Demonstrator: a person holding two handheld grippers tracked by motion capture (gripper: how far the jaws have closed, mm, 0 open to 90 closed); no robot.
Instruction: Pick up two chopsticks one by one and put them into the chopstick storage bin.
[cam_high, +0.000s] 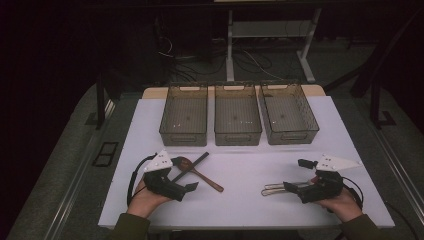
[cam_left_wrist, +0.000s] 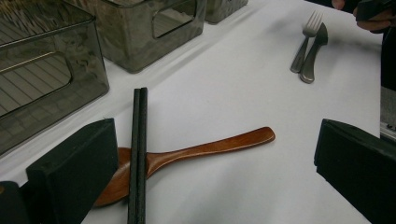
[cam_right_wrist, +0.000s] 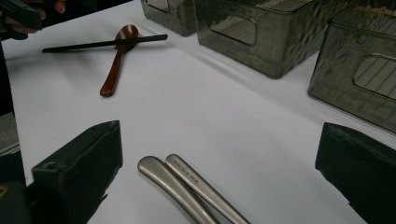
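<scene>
**Operator:** On the white table (cam_high: 240, 200), near my edge, my left tool (cam_high: 191, 187) rests low with its jaws spread wide, nothing between the pads. Just ahead of it lies a wooden spoon (cam_left_wrist: 187, 154), bowl toward my left jaw, handle running off to the right in the left gripper view. A pair of black chopsticks (cam_left_wrist: 138, 149) lies across the spoon's neck, touching it.

**Observer:** And your right side?

**Operator:** My right tool (cam_high: 290, 186) also sits low on the table, jaws fully apart and gripping nothing. Two metal handles lie side by side between them, touching each other: a fork (cam_left_wrist: 306, 42) and a table knife (cam_left_wrist: 314, 53), which I can tell apart from the left gripper view, where the tines and blade point away.

**Observer:** Any writing you can read?

**Operator:** One metal handle (cam_right_wrist: 201, 186) carries small stamped lettering in the right gripper view, but it is too fine for me to make out.

**Observer:** What is behind the cutlery?

**Operator:** Three smoky see-through bins stand in a row at the far side of the table: left bin (cam_high: 184, 132), middle bin (cam_high: 237, 134), right bin (cam_high: 292, 132). Each has a handle cut-out in its near wall. They stand well apart from both sets of cutlery.
</scene>
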